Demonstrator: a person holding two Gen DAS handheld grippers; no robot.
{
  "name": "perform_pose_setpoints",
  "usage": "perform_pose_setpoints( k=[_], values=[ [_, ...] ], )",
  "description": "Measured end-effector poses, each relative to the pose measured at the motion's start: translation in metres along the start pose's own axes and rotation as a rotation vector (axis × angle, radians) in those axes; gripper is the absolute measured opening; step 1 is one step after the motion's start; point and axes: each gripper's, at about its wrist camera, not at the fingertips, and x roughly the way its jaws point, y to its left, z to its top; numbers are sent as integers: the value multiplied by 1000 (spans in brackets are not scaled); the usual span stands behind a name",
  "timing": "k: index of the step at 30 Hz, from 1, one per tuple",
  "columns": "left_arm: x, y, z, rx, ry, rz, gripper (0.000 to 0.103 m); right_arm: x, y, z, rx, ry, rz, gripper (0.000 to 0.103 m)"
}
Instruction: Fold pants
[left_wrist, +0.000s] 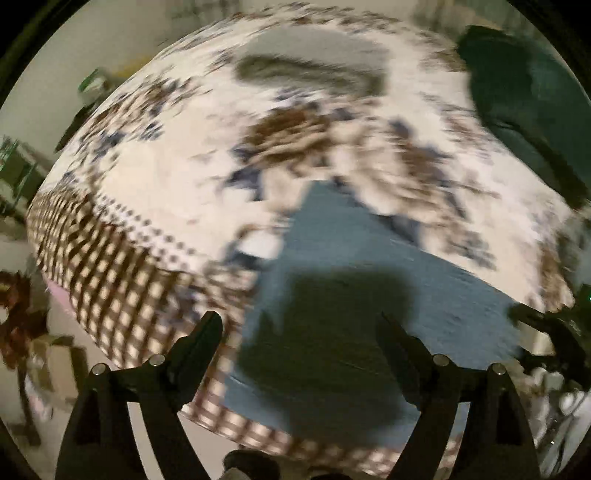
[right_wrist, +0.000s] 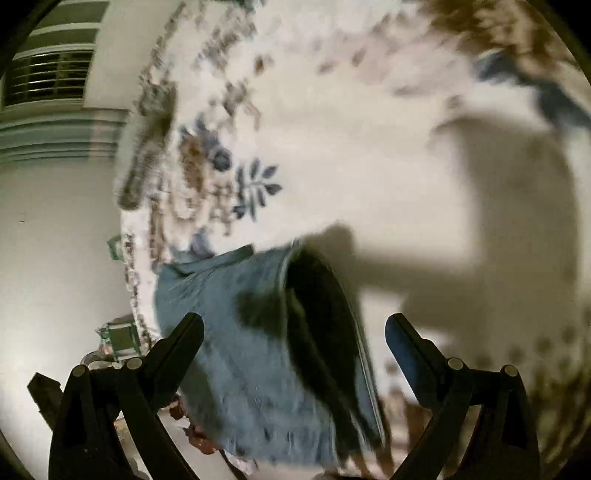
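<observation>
Both your left gripper (left_wrist: 299, 332) and right gripper (right_wrist: 293, 332) hang spread, gripping nothing. The blue pants (right_wrist: 236, 332) lie at the near edge of the floral tablecloth (left_wrist: 155, 184). Grab matching corners, fold evenly.

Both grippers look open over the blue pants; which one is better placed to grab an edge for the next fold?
Probably the right gripper: a raised pants edge lies between its open fingers. The left gripper faces flat cloth.
</observation>
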Motion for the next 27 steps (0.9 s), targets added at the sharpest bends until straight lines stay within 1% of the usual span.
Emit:
perform_pose_setpoints(
  k=[1,2,3,5,8,9,11,14,17,19,20,22,23,25,26,27],
  values=[
    [8,9,4,-8,8,10,84,6,-1,0,12,-1,30,83],
    [14,15,8,-15,14,19,84,8,1,-2,20,-16,29,55],
    [20,20,13,-24,18,20,84,7,3,-5,13,-33,-11,27],
    [34,24,21,-32,37,4,84,1,7,-10,-16,-71,-34,20],
    [52,22,32,-30,62,-22,84,-18,8,-17,-24,-123,-40,15],
    [58,19,35,-29,70,-27,84,-25,7,-18,-18,-149,-50,11],
    [68,14,39,-22,85,-50,84,-35,4,-18,-22,-173,-65,10],
    [82,7,41,-3,103,-47,84,-33,4,-14,-40,-175,-112,10],
    [88,6,43,-3,115,-69,84,-38,6,-10,-64,-209,-136,10],
    [96,7,42,15,127,-72,88,-25,1,-2,-69,-151,-170,10],
    [98,8,42,15,132,-74,91,-20,-3,-1,-64,-136,-176,12],
    [99,13,40,-2,153,-91,91,-22,-10,0,-30,-104,-163,22],
    [95,15,38,-2,148,-92,91,-25,-13,-2,-8,-78,-141,33],
    [79,17,31,4,129,-96,91,-34,-14,-11,2,-63,-93,44],
    [72,18,27,2,118,-113,91,-40,-14,-18,3,-60,-81,56],
    [66,18,21,1,111,-126,91,-43,-15,-27,10,-52,-63,72]
  ],
)
